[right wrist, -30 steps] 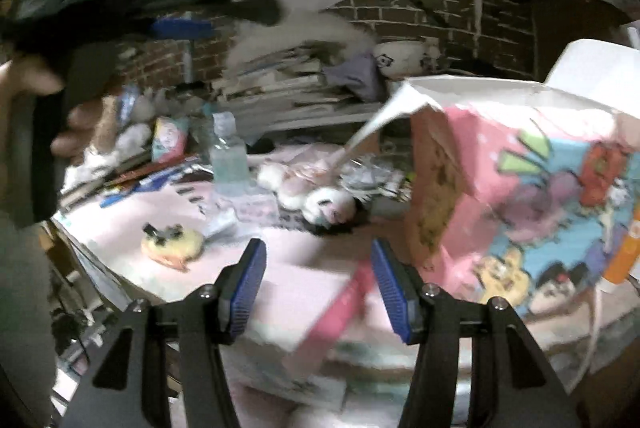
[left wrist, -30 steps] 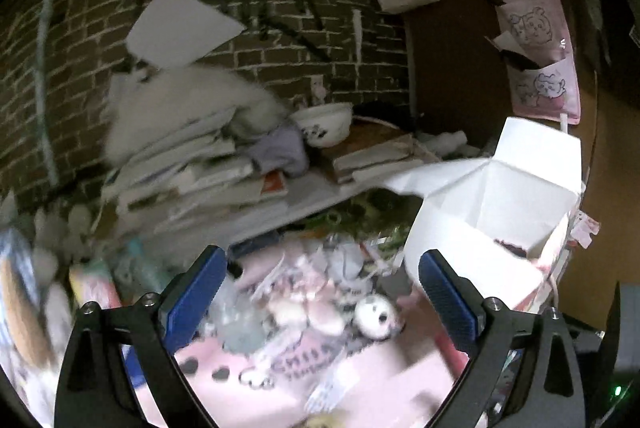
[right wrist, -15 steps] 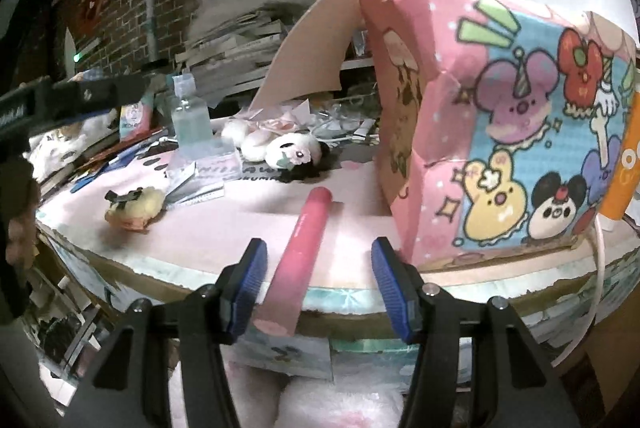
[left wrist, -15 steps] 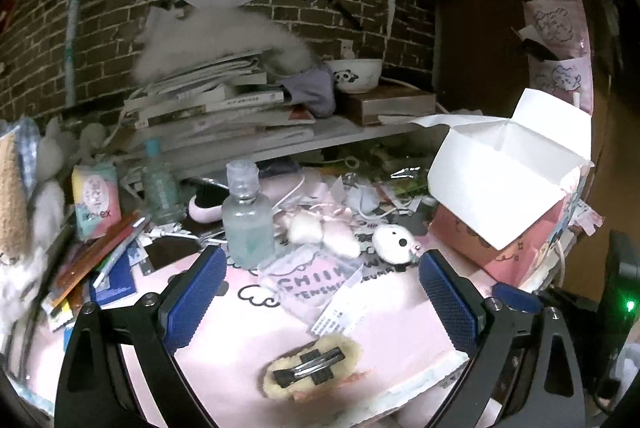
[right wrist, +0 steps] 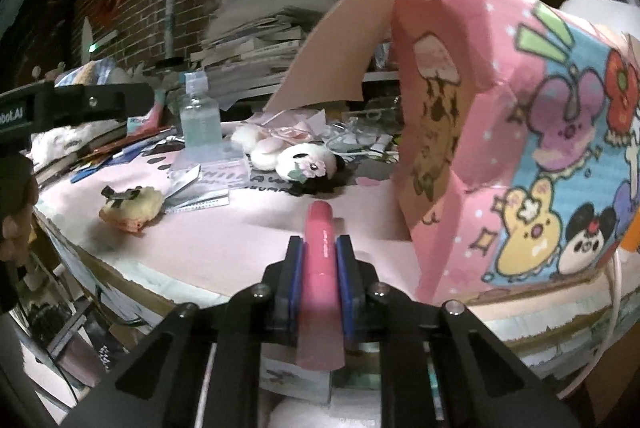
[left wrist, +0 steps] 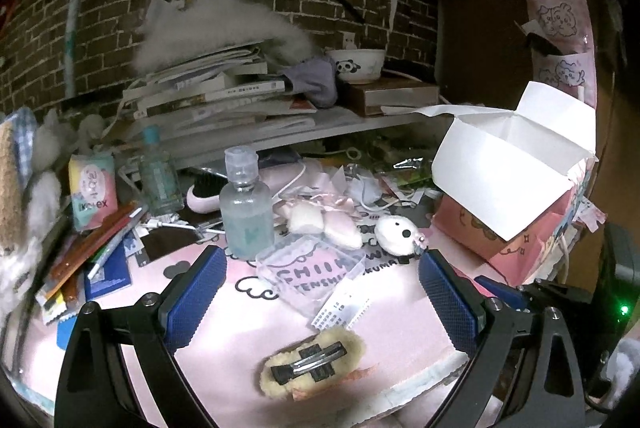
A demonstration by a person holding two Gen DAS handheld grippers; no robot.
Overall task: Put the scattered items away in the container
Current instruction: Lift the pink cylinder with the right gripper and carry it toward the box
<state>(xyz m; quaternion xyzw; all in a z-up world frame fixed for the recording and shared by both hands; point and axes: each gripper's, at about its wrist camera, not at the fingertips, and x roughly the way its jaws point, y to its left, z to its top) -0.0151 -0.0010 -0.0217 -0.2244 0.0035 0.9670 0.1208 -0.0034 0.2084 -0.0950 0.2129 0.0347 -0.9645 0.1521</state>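
**Right gripper clamped on a pink tube at the table's edge; left gripper wide open over the hair clip**

The right gripper (right wrist: 319,260) has its two blue pads pressed against the sides of a pink tube (right wrist: 319,228), with no gap showing between pad and tube. The tube runs straight along the gripper's line: its rounded far end sticks out beyond the fingertips over the pink mat, and its near end reaches back past the table (right wrist: 132,268) edge toward the camera. Just to the right of the tube stands the pink cartoon-printed box (right wrist: 520,156), its torn flap raised and its near wall close beside the gripper.

The left gripper (left wrist: 320,288) stands wide open and holds nothing. Between its blue pads, low and close to the camera, lies a fuzzy yellow hair clip (left wrist: 312,364) with a metal clasp on top, resting on the mat near the table's front edge. It is not touched by either finger. Beyond it lie a clear plastic packet (left wrist: 312,268) with printed lettering, then a small clear bottle (left wrist: 246,204) standing upright to the left, and a white plush toy (left wrist: 398,236) to the right. The box, seen from this side with its white lid flaps open, sits at the far right of the mat, well apart from the hair clip.
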